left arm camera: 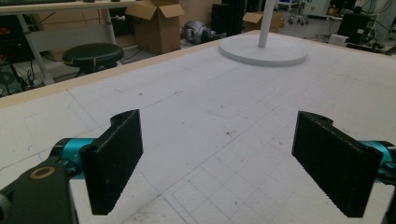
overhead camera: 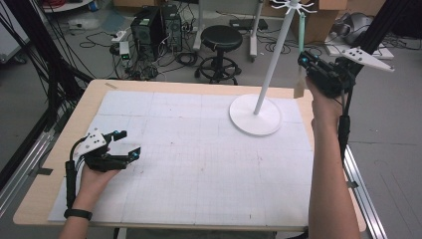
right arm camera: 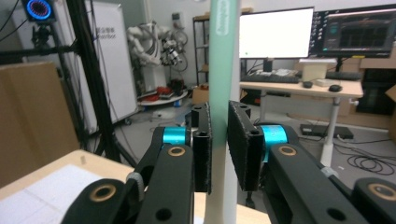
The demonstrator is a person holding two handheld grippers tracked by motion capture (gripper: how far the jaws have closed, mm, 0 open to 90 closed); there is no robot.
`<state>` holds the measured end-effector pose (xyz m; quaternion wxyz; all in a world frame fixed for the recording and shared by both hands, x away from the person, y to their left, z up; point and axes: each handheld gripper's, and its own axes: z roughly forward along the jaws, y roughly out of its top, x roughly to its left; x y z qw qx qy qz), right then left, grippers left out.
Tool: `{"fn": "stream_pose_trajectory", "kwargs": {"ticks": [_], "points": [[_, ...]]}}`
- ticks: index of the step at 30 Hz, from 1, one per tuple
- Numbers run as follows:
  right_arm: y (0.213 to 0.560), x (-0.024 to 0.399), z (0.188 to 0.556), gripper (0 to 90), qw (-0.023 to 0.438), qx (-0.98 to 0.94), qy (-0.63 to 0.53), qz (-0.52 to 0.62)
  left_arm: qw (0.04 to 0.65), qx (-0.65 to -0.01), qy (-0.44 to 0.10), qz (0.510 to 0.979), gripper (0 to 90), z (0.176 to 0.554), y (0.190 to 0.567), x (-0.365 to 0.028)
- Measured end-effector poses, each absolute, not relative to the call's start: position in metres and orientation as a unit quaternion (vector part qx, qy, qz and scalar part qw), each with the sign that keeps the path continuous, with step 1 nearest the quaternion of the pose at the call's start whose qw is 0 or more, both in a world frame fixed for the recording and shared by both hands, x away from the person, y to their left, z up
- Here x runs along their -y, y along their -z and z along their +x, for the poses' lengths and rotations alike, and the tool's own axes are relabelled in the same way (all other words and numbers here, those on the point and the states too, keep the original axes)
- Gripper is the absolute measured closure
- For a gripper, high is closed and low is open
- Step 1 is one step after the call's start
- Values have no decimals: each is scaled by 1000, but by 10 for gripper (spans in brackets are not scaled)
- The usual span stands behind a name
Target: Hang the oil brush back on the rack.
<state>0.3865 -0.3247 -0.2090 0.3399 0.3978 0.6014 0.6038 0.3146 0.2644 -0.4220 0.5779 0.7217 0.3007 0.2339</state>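
Note:
A long utensil with a pale green handle and a tan lower end hangs upright beside the top of a white hook stand, whose round base sits at the table's back right. My right gripper is raised off the table and shut on that handle. In the right gripper view the handle runs vertically between the two jaws of the right gripper. My left gripper rests low at the table's left, open, with nothing between its jaws. The left gripper faces the stand's base across the mat.
A white gridded mat covers most of the wooden table. Behind the table stand a black stool, computer towers and floor cables. A black frame post rises at the left edge.

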Motion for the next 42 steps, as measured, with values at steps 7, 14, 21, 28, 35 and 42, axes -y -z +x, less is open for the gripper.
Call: {"fn": "stream_pose_trajectory", "kwargs": {"ticks": [7, 14, 21, 28, 35, 42], "points": [[210, 322, 386, 697, 343, -611, -593, 397, 576, -299, -237, 723, 169, 314, 421, -265], [221, 324, 379, 513, 330, -630, -587, 386, 574, -301, -238, 723, 169, 314, 422, -266], [244, 333, 363, 319, 320, -637, -584, 389, 573, -303, -244, 721, 169, 314, 421, -269], [285, 341, 343, 204, 303, -662, -566, 386, 571, -306, -248, 720, 167, 313, 420, -270], [335, 349, 319, 170, 268, -673, -575, 380, 570, -308, -251, 719, 167, 312, 419, -272], [381, 353, 300, 158, 246, -675, -572, 395, 573, -310, -252, 715, 167, 312, 418, -274]]}}
